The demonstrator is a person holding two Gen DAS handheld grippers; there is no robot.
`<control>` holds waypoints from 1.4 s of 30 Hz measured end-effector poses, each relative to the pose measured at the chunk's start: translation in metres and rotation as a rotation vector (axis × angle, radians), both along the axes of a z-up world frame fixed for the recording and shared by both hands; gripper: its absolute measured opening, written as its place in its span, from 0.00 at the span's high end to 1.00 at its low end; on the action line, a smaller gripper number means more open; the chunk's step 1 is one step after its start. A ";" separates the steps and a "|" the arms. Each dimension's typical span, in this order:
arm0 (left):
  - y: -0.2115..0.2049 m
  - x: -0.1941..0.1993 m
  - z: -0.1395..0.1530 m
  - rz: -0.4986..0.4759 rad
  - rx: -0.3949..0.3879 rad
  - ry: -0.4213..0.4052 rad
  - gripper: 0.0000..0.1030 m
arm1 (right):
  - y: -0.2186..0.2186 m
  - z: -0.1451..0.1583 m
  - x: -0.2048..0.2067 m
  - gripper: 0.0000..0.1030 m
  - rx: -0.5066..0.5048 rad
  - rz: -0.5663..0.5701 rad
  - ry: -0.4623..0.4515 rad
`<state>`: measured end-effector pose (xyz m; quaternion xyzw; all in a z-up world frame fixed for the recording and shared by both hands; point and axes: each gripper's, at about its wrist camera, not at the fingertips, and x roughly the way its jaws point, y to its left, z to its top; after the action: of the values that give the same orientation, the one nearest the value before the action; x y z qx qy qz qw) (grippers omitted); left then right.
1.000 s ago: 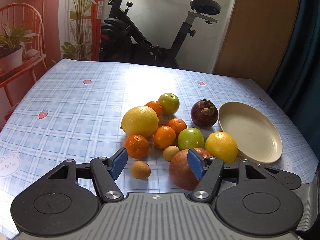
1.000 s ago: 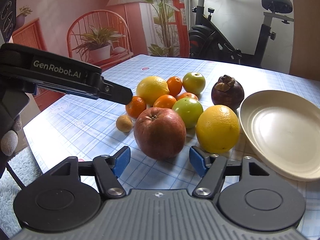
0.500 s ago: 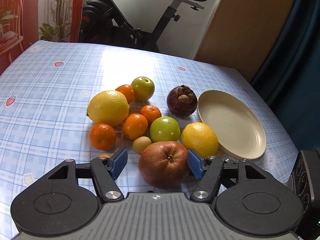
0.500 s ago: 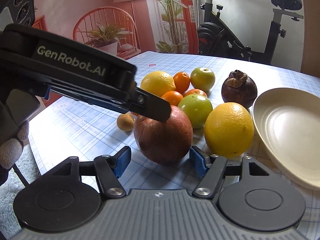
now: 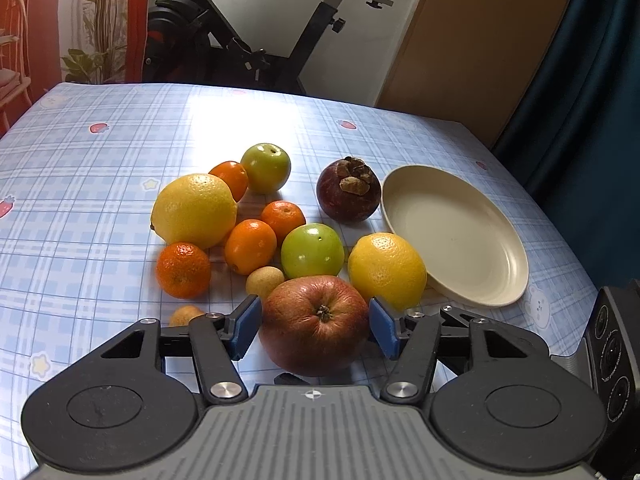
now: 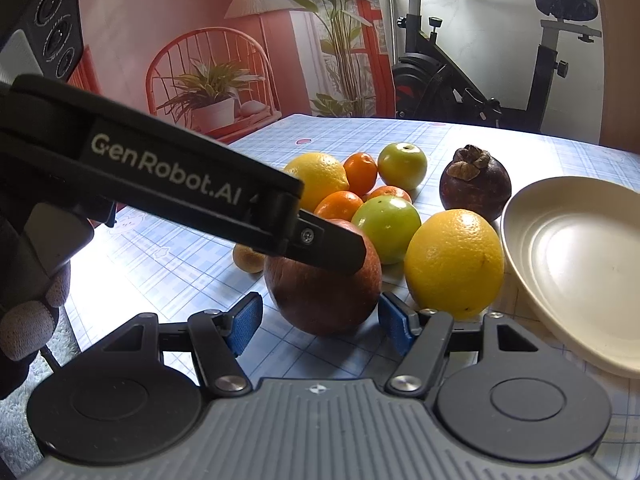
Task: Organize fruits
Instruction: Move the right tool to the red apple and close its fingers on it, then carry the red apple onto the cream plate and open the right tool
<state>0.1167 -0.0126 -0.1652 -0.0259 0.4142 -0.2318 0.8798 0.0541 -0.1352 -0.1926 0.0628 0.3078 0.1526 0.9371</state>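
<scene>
Two claws at the red apple (image 5: 316, 322) on the table (image 5: 100, 168). Left claw (image 5: 314, 326) closing, apple between its pads, slight gaps visible. Right claw (image 6: 320, 322) open, just short of the apple. Plate (image 5: 460, 236) nearby.

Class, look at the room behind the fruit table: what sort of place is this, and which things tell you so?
Most likely a room in someone's home. An exercise bike stands behind the table, whose plaid cloth has strawberry prints, and a potted plant sits beside a floor lamp.
</scene>
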 end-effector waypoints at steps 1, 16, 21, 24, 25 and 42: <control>0.000 0.000 0.000 0.001 0.000 0.001 0.40 | 0.000 0.000 0.001 0.34 -0.002 0.001 0.002; 0.003 -0.005 0.007 0.013 -0.003 0.013 0.40 | -0.006 0.005 -0.003 0.40 0.036 0.005 0.017; 0.003 -0.010 0.021 -0.018 -0.013 -0.009 0.40 | -0.010 0.019 -0.010 0.41 0.045 -0.005 -0.002; 0.000 -0.013 0.031 -0.041 -0.021 -0.026 0.40 | -0.013 0.030 -0.015 0.41 0.031 -0.015 -0.023; -0.001 -0.015 0.034 -0.047 -0.025 -0.033 0.40 | -0.014 0.034 -0.017 0.41 0.028 -0.020 -0.029; -0.080 0.037 0.075 -0.200 -0.048 -0.062 0.41 | -0.085 0.077 -0.005 0.41 -0.004 -0.158 -0.104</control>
<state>0.1534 -0.0923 -0.0902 0.0020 0.3815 -0.3291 0.8638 0.0490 -0.2203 -0.1154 0.0771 0.2529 0.0805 0.9610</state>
